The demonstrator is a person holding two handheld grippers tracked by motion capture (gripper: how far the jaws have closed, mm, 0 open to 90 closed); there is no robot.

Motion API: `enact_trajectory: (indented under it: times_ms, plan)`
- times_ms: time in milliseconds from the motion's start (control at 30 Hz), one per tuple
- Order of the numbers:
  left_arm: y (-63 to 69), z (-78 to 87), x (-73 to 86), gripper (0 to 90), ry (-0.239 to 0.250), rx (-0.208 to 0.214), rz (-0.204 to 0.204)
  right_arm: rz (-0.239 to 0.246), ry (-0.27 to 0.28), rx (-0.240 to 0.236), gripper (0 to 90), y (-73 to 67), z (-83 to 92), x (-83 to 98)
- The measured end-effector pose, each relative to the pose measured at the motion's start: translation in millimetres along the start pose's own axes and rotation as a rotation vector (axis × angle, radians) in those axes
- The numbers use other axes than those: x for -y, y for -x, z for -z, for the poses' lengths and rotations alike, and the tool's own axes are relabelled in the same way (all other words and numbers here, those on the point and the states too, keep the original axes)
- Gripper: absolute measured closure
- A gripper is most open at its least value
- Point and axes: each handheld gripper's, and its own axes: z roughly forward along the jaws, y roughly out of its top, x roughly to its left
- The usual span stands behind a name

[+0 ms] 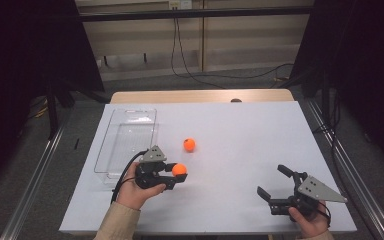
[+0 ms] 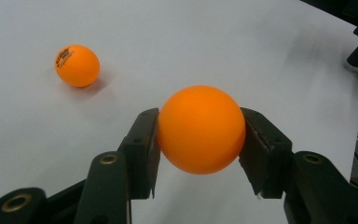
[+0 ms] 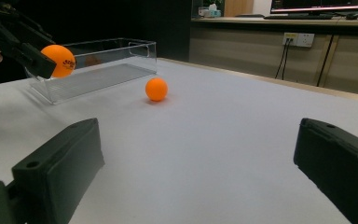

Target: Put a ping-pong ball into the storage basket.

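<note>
- Room: dim, dark curtains L + R, wood-panel wall at back w/ cables trailing on the floor; white table (image 1: 260, 150) in the middle, wooden strip along its far edge.
- Clear plastic tray (image 1: 125, 137) sits on the table's left part, long side running away from the person; looks empty in the high view.
- Left gripper (image 1: 179, 175), held in the person's left hand (image 1: 132, 192), sits just right of the tray's near end, pointing to the right across the table.
- Its jaws are clamped on 1 orange ball (image 2: 200, 129): in the left gripper view 1 black pad presses each side of the ball, ball lifted off the white surface.
- 2nd orange ball (image 1: 189, 144) lies loose on the table, near the held one, a bit farther from the person, apart from the tray; black print on it shows in the left gripper view.
- Right gripper (image 1: 272, 182), in the right hand (image 1: 310, 222) at the near right of the table, well apart from both balls.
- Its jaws stand wide apart w/ nothing between them, bare table only; it points left + away, toward the tray.
- In the right gripper view the held ball shows just in front of the tray's near end, print facing the cam.
</note>
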Motion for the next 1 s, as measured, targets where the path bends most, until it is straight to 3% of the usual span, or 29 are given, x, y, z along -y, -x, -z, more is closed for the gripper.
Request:
enact_trajectory:
  times_ms: [1000]
  plan:
    - [-7.1,6.5,-6.0,50.9,-0.002,-0.021,0.036,-0.007,0.002,0.002,0.6,0.4,0.3,0.2]
